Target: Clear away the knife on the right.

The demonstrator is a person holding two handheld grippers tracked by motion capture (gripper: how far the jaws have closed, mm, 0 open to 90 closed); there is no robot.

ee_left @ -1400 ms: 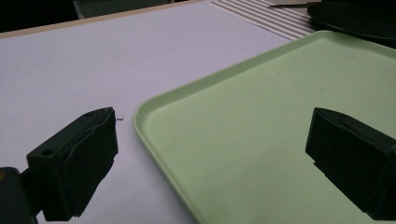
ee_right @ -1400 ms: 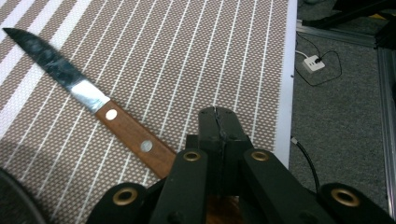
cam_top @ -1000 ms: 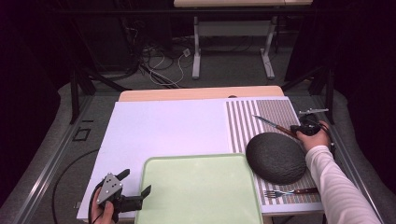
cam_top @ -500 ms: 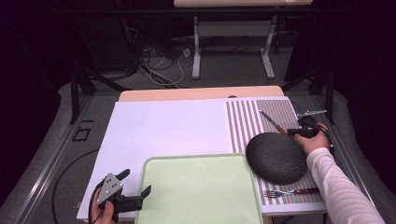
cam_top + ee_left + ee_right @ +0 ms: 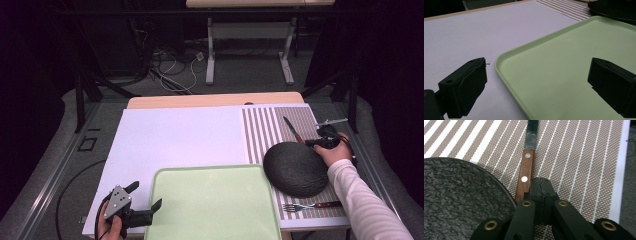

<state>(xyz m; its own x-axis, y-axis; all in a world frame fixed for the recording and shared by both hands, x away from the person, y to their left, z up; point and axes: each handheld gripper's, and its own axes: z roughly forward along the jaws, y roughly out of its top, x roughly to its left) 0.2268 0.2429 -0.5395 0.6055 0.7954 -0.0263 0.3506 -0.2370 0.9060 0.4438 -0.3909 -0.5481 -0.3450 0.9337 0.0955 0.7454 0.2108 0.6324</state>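
A wooden-handled knife (image 5: 292, 130) lies on the striped placemat (image 5: 260, 130), just beyond a dark round plate (image 5: 295, 170). My right gripper (image 5: 312, 143) is shut at the knife's handle end. In the right gripper view the closed tips (image 5: 540, 186) sit over the end of the handle (image 5: 525, 170), which runs under the left jaw beside the plate rim (image 5: 461, 195); I see nothing between the pads. My left gripper (image 5: 145, 196) rests open at the near left. The corner of the pale green tray (image 5: 561, 62) lies between its jaws, and neither pad touches it.
A fork (image 5: 310, 205) lies on the placemat in front of the plate. The green tray (image 5: 215, 205) takes up the near middle of the white mat (image 5: 180, 135). The table's right edge is close behind my right hand. Table legs and cables stand on the floor beyond.
The knife has swung with my right gripper: its blade now points more steeply away from me. The right hand shifted slightly. My left gripper has stayed still.
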